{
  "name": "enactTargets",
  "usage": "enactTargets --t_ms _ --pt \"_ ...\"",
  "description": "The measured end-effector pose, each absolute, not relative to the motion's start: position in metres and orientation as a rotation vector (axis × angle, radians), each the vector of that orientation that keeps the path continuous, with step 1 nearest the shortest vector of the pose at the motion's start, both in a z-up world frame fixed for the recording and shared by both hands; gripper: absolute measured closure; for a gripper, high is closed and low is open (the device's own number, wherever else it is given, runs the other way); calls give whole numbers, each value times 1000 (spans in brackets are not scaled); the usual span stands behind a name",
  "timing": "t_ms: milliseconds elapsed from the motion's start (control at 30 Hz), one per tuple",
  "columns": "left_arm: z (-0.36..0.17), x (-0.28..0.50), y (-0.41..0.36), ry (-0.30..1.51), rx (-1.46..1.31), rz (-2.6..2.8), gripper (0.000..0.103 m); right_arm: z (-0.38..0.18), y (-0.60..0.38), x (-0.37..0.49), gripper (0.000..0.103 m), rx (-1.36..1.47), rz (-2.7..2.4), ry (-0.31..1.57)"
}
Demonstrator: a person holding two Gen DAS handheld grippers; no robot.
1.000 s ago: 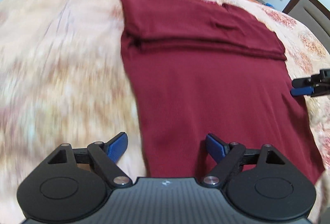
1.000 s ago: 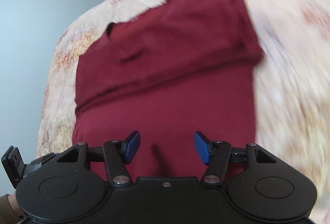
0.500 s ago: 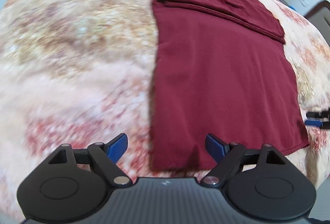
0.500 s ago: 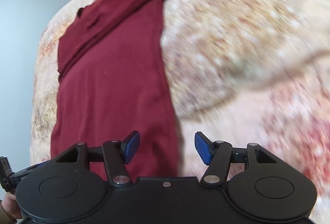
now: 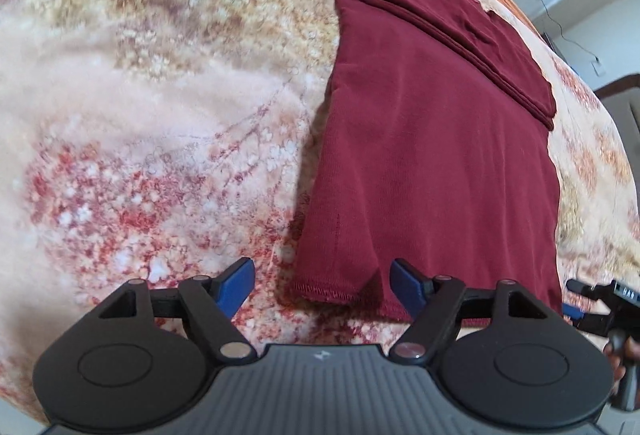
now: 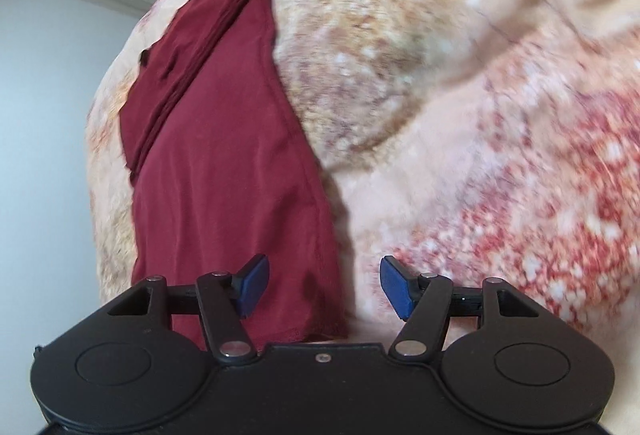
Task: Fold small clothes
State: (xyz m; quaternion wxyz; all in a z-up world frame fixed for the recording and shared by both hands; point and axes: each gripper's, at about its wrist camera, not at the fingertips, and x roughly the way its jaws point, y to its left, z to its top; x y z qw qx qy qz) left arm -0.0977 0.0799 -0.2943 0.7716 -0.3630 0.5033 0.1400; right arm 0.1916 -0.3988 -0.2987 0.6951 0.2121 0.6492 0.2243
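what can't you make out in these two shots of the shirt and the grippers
- Left wrist view: the maroon garment has its near hem partly covered by the left gripper, jaws open.
- Left wrist view: the right gripper is cut off at the frame edge, so its jaws are unreadable there.
- Right wrist view: the right gripper, open, hides the near hem; the bedspread is blurred.
- What lies under the folded top layer is hidden.

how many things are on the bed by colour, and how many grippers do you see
dark red garment: 1
floral bedspread in peach and red: 1
black grippers with blue pads: 2, left gripper and right gripper
total: 4
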Motion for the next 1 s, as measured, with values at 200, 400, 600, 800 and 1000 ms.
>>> enactTargets --t_ms 200,400,600,800,1000 --pt "-297 -83 81 1103 -709 251 47 -309 -390 181 46 512 494 1465" --pt "-298 -68 78 1166 -632 202 58 -301 -377 168 76 436 492 1466" --pt "-301 -61 85 1186 -670 204 68 -296 -374 160 87 415 445 1456" --pt "-304 -62 91 1187 -680 186 71 -293 -371 159 89 390 427 1455" --pt "-307 -64 98 1192 -710 193 68 -296 -371 160 82 396 406 1476"
